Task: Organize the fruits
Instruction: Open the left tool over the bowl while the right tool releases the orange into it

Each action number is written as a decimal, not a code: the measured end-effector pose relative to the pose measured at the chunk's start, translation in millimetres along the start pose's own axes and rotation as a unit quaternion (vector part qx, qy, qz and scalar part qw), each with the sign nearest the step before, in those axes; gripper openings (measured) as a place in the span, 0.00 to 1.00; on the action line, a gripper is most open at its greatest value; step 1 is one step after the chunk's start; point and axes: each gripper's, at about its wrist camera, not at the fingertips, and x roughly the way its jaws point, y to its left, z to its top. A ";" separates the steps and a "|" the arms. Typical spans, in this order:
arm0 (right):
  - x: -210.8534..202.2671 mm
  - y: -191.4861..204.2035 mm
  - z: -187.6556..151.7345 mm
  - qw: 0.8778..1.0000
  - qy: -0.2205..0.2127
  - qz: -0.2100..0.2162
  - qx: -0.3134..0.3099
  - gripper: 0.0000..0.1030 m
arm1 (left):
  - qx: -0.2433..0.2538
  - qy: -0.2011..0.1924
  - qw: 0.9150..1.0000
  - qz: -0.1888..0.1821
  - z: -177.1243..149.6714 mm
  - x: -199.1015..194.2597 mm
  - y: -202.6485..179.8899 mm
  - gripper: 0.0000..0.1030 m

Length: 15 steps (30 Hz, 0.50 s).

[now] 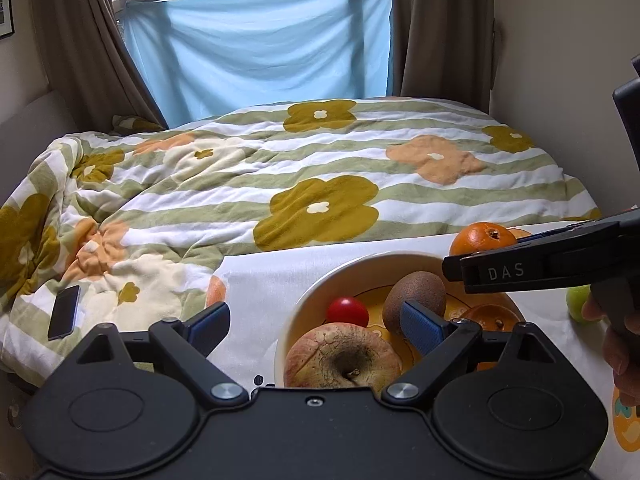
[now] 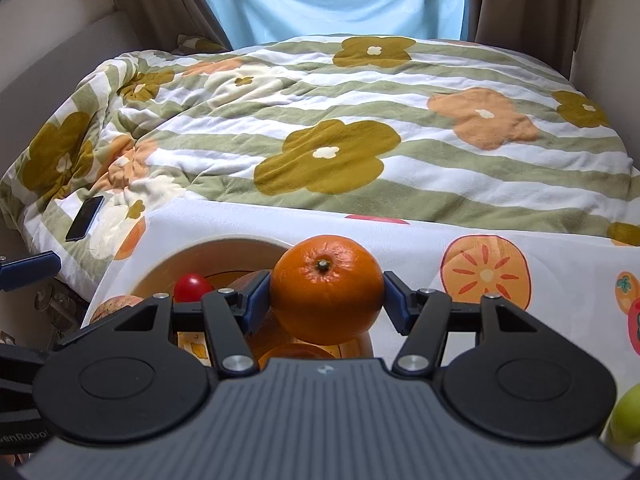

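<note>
1. The right gripper (image 2: 327,292) pinches an orange (image 2: 327,288) between both pads, above the bowl (image 2: 224,246) at its right rim.
2. The left gripper (image 1: 316,320) hovers at the bowl's near-left rim, fingers spread wide, gripping nothing.
3. Inside the bowl lie an apple (image 1: 342,356), a tomato (image 1: 347,311) and a kiwi (image 1: 414,294).
4. A green fruit (image 1: 578,303) sits right of the bowl.

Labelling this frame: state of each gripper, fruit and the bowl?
Right gripper: shut on orange, above the bowl's edge.
Orange: held, stem up.
Left gripper: open, empty.
Bowl: upright, holds fruit.
Apple: in bowl.
Tomato: in bowl.
Kiwi: in bowl.
Green fruit: outside bowl, on cloth.
Phone: face-up on quilt, screen dark.
</note>
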 end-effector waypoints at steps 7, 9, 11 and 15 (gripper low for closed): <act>-4.7 5.9 -0.4 1.000 -0.024 -0.012 -0.016 0.94 | -0.010 0.008 1.000 0.001 -10.8 -0.6 3.8 0.92; -9.5 6.3 -1.0 0.999 -0.035 -0.015 -0.021 1.00 | -0.011 0.010 1.000 0.001 -12.8 -1.8 4.4 0.92; -10.5 5.3 -1.1 0.999 -0.032 -0.011 -0.020 1.00 | -0.010 0.011 1.000 0.002 -14.1 -2.0 3.1 0.92; -14.8 3.8 -3.0 0.999 -0.033 -0.004 -0.016 1.00 | -0.005 0.012 1.000 0.003 -14.7 -3.1 -1.0 0.92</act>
